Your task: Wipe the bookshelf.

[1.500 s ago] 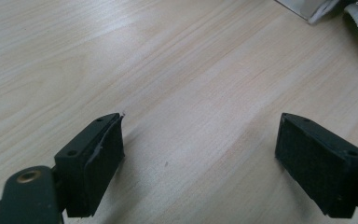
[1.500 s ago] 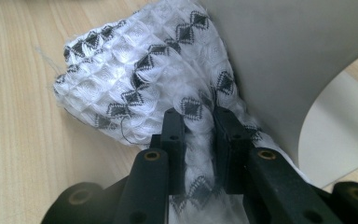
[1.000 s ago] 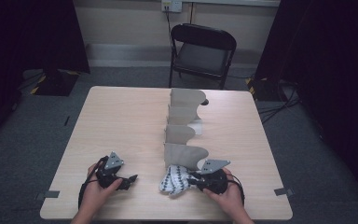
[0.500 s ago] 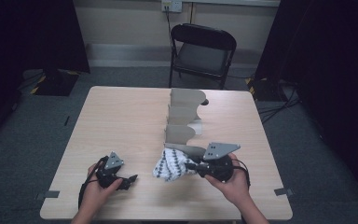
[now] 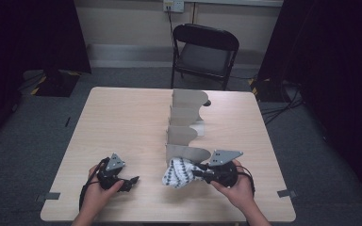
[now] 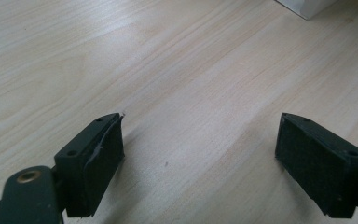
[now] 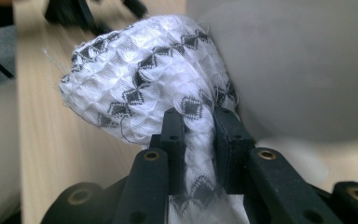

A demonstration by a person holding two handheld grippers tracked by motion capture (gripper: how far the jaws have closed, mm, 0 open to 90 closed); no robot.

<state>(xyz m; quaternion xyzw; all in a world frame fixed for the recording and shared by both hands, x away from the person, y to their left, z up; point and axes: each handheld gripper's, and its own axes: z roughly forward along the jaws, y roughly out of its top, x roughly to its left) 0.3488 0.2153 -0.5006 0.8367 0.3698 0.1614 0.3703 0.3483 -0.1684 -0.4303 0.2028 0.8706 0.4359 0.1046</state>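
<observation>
The white cloth with black diamond pattern is bunched up and pinched tight in the right gripper, just by the nearest grey divider, probably headed into a slot. Left gripper rests spread wide on the table, holding nothing.

Soft woven cloth against matt wood and grey card.

The cloth is a white, waffle-textured weave with dark diamond motifs and loose threads at its 9 o'clock edge. The table is pale wood-grain laminate, smooth with a faint sheen. The right tongs are matt black plastic with brass-coloured rivets. The divider rack looks like matt grey card.
</observation>
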